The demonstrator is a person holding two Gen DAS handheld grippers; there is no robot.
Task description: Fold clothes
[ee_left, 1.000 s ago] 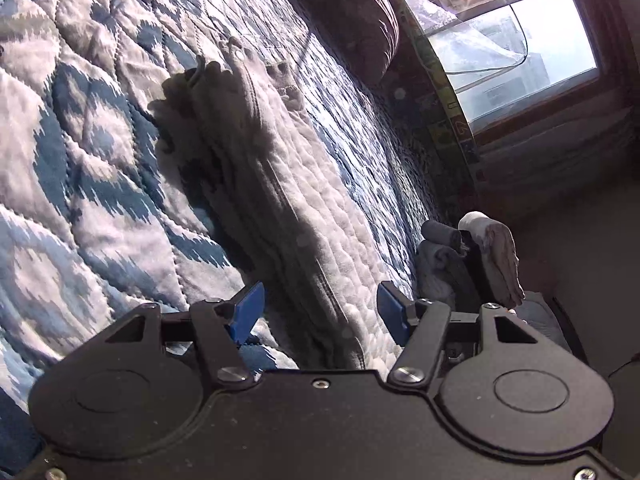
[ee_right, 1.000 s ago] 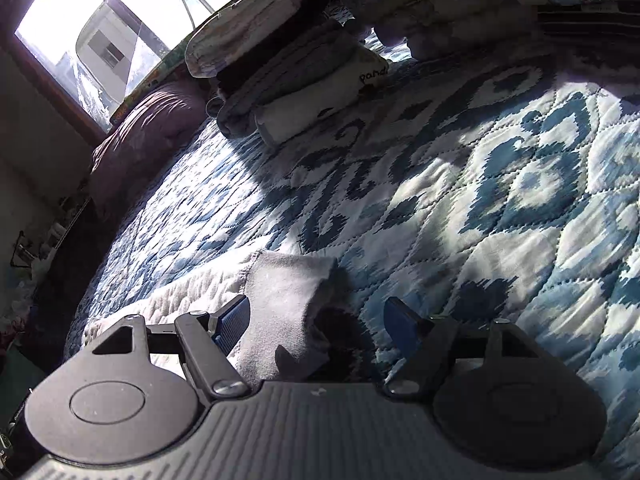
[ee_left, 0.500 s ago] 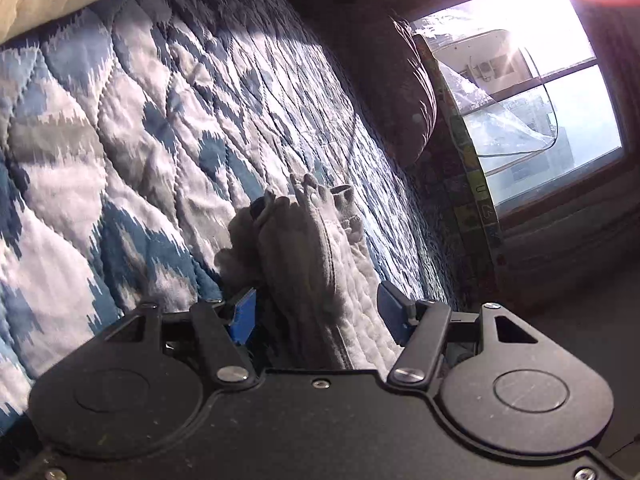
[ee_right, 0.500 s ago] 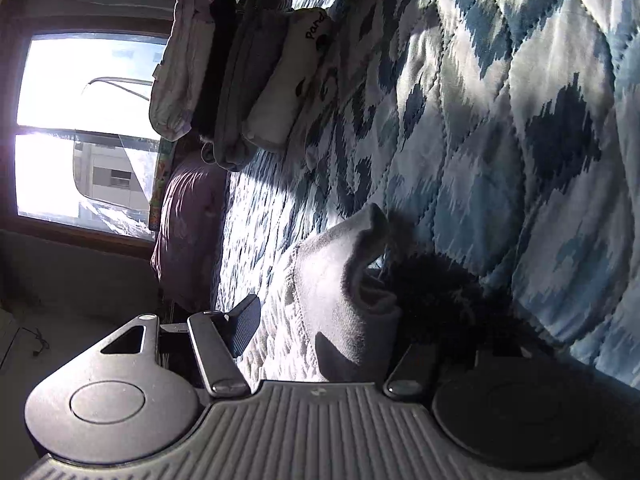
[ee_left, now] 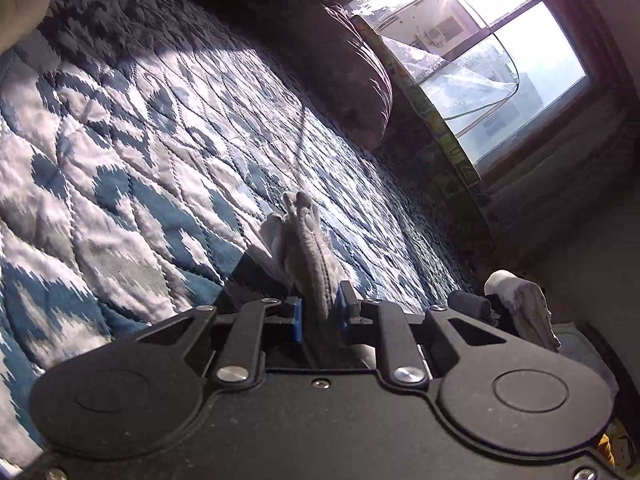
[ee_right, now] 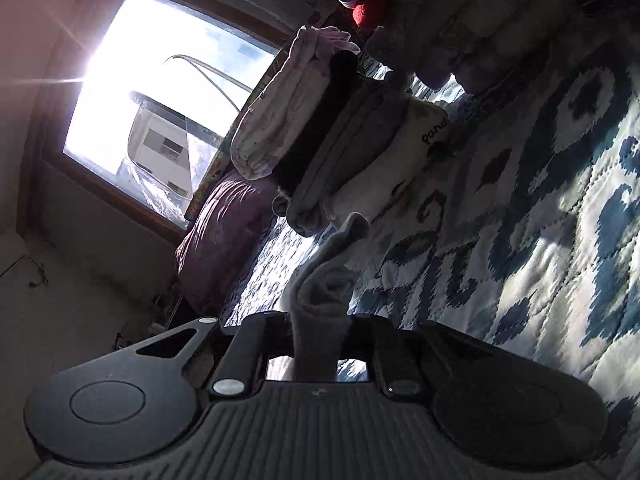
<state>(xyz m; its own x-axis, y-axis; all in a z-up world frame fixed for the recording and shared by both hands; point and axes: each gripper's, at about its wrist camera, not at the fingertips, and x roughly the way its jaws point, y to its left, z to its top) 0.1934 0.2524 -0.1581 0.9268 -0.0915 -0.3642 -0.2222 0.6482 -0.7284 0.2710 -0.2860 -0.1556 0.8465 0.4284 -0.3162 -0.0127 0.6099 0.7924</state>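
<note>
Pinching a soft grey garment point(ee_left: 310, 248) at both ends above the quilt point(ee_left: 120, 152).
The left gripper point(ee_left: 318, 316) is closed tight on one bunched end and the right gripper point(ee_right: 318, 332) on the other point(ee_right: 320, 292). Light, limp and fleecy, the cloth will likely sag between holds, so corners or hems look like the best places to take it, lifted evenly.

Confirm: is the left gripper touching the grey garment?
Touching. The left wrist view shows the left gripper shut on the grey garment, the cloth pinched between both blue pads with no gap either side.
</note>
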